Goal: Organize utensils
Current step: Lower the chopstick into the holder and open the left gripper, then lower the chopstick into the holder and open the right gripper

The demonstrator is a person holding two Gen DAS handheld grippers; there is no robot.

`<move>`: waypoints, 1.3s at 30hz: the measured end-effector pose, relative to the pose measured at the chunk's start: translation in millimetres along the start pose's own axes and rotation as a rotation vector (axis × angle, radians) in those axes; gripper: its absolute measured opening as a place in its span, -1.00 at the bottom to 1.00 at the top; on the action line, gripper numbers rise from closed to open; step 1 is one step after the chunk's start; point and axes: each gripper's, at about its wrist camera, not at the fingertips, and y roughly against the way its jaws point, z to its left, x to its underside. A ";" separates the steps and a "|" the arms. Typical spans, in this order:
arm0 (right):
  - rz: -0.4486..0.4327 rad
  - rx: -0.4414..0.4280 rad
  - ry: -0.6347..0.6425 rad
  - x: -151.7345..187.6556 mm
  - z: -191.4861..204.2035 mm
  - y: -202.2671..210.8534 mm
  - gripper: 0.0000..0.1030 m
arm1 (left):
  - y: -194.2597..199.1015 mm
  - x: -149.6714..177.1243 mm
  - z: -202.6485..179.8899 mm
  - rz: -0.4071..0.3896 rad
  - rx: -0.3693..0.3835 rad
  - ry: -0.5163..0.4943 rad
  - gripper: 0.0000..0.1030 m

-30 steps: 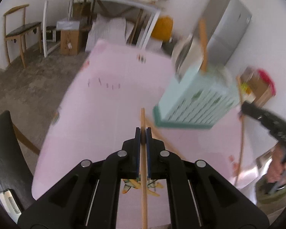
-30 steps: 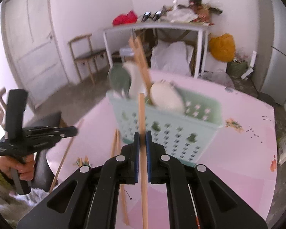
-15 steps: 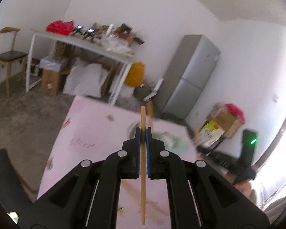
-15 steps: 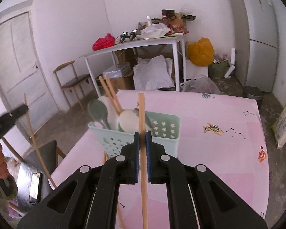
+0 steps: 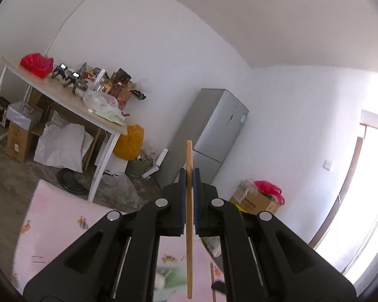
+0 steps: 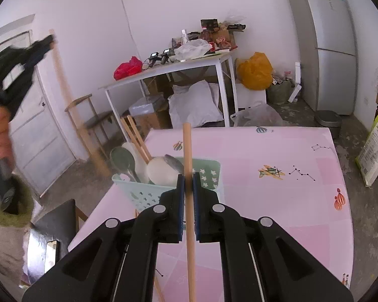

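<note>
Pink table [image 6: 277, 151], mint basket [image 6: 209, 173] – a chopstick [image 6: 189, 226] is clamped in each closed gripper
The right gripper [image 6: 188, 183] is best lowered tip-first into the basket; left gripper [image 5: 189, 178] is kept clear

Motion blur smears the left hand-held gripper [image 6: 46, 44] and its chopstick [image 6: 75, 105] at the right wrist view's left edge. The basket [image 5: 170, 280] beneath the left hand-held gripper is a green blur, mostly hidden. The right hand-held gripper [image 6: 188, 183] hides the basket's [image 6: 209, 176] near wall; the right chopstick [image 6: 189, 201] runs off the bottom edge.
</note>
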 end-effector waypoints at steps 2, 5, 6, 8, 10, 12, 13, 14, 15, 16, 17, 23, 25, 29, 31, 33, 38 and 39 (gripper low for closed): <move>-0.001 0.004 -0.004 -0.7 -2.0 0.3 -0.87 | -22.9 6.8 1.4 -0.007 -0.022 -0.012 -0.92; 0.003 0.010 -0.007 -1.4 -4.6 0.2 -0.87 | -54.9 24.1 7.5 0.009 -0.045 -0.003 -0.92; 0.005 0.011 -0.009 -0.7 -5.5 0.6 -0.87 | -63.8 31.9 10.6 0.019 -0.057 -0.002 -0.92; 0.006 0.015 -0.012 -0.2 -7.0 0.8 -0.87 | -74.5 44.9 18.1 0.034 -0.069 0.006 -0.92; 0.008 0.019 -0.017 0.1 -9.5 0.6 -0.87 | -87.2 62.6 26.5 0.079 -0.080 0.029 -0.92; 0.009 0.024 -0.022 -0.1 -11.8 1.3 -0.87 | -95.1 76.1 33.9 0.116 -0.091 0.039 -0.92; 0.008 0.025 -0.024 -0.2 -11.7 2.6 -0.87 | -96.2 83.4 37.3 0.137 -0.094 0.047 -0.92; 0.006 0.027 -0.026 -0.6 -12.7 3.4 -0.87 | -96.4 88.0 39.4 0.155 -0.090 0.057 -0.92; 0.003 0.029 -0.028 -1.4 -13.7 4.3 -0.87 | -95.4 90.8 40.9 0.166 -0.085 0.064 -0.89; 0.001 0.030 -0.030 -2.1 -14.7 5.1 -0.87 | -92.6 93.1 40.9 0.173 -0.077 0.061 -0.80; -0.003 0.029 -0.032 -3.6 -15.8 6.4 -0.87 | -88.4 93.9 41.6 0.174 -0.076 0.053 -0.69; -0.053 0.017 -0.038 -20.2 -19.5 15.6 -0.87 | -50.5 89.1 39.4 0.158 -0.075 0.004 -0.30; -0.085 0.011 -0.033 -29.6 -18.4 20.7 -0.87 | -35.1 88.3 39.1 0.157 -0.094 -0.021 -0.19; -0.171 -0.026 -0.019 -54.4 -12.1 27.2 -0.87 | 0.5 95.7 42.5 0.191 -0.146 -0.086 0.11; -0.210 -0.048 -0.015 -66.3 -8.2 25.1 -0.87 | 17.5 106.2 45.6 0.230 -0.185 -0.129 0.20; -0.252 -0.072 -0.009 -78.1 -3.2 19.0 -0.87 | 33.3 122.0 50.8 0.278 -0.239 -0.167 0.26; -0.329 -0.078 0.007 -100.0 6.8 -3.3 -0.87 | 59.9 159.3 65.6 0.386 -0.344 -0.211 0.31; -0.339 -0.072 0.012 -102.4 8.6 -8.4 -0.87 | 63.5 166.0 67.3 0.400 -0.362 -0.220 0.31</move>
